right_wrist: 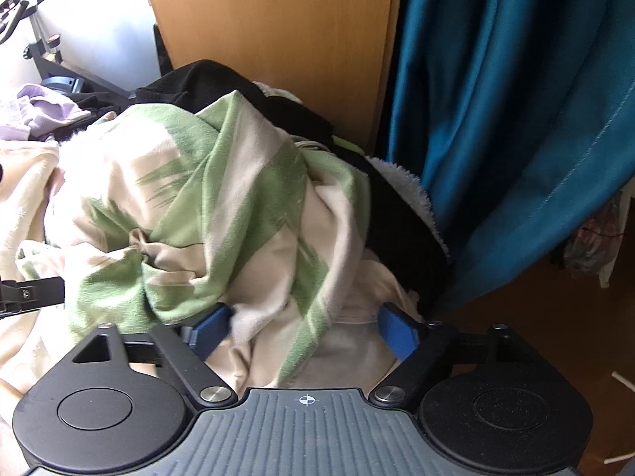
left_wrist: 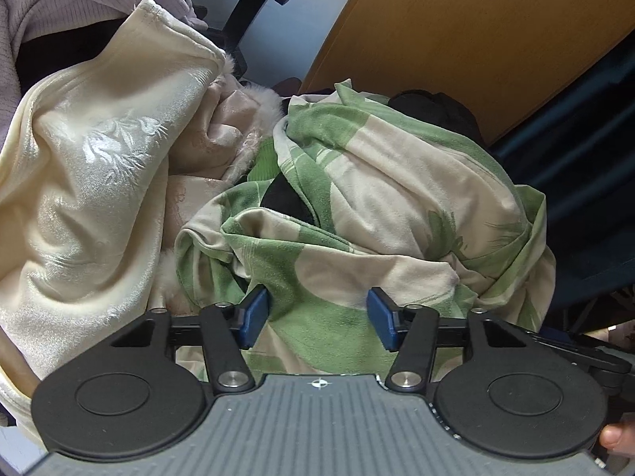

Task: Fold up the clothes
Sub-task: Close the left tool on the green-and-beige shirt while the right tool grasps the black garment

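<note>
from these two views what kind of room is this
Probably a bedroom or laundry corner at home, not a workshop. A heap of unfolded laundry, with a green-and-cream garment on top, lies beside a wooden wardrobe panel and a teal curtain.

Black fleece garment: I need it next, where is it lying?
In the right wrist view the black fleece garment lies right of the green-and-cream patterned cloth, against the teal curtain, before the wooden cabinet.
</note>
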Action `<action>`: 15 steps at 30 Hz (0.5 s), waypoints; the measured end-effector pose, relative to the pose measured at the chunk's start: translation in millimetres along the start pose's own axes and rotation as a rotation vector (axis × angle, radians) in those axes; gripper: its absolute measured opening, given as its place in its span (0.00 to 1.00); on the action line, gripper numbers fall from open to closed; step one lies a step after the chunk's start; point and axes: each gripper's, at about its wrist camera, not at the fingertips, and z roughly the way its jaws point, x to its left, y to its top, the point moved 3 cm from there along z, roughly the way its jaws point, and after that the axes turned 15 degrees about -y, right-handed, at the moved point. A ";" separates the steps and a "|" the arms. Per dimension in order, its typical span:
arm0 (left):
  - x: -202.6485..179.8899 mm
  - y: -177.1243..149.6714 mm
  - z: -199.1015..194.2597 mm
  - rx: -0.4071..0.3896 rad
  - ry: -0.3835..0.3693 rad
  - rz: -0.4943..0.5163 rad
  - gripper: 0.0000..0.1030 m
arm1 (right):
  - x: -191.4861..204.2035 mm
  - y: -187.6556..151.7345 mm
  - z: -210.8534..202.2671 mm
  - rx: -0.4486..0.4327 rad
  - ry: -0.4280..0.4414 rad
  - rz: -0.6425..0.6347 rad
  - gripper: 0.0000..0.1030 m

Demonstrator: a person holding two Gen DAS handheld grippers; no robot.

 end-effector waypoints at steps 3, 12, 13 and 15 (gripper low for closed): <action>2.4 1.8 -6.6 0.004 0.001 -0.015 0.28 | 3.1 2.6 -4.3 -0.017 0.003 -0.005 0.65; -18.5 10.3 -47.0 -0.037 0.010 0.062 0.00 | -3.0 9.2 -18.3 -0.078 0.022 0.021 0.59; -18.7 14.0 -52.1 -0.050 0.011 0.060 0.00 | -2.3 12.4 -17.5 -0.083 0.033 0.024 0.55; -15.4 16.6 -60.0 -0.067 0.022 0.051 0.00 | 1.1 14.9 -15.8 -0.080 0.051 0.020 0.32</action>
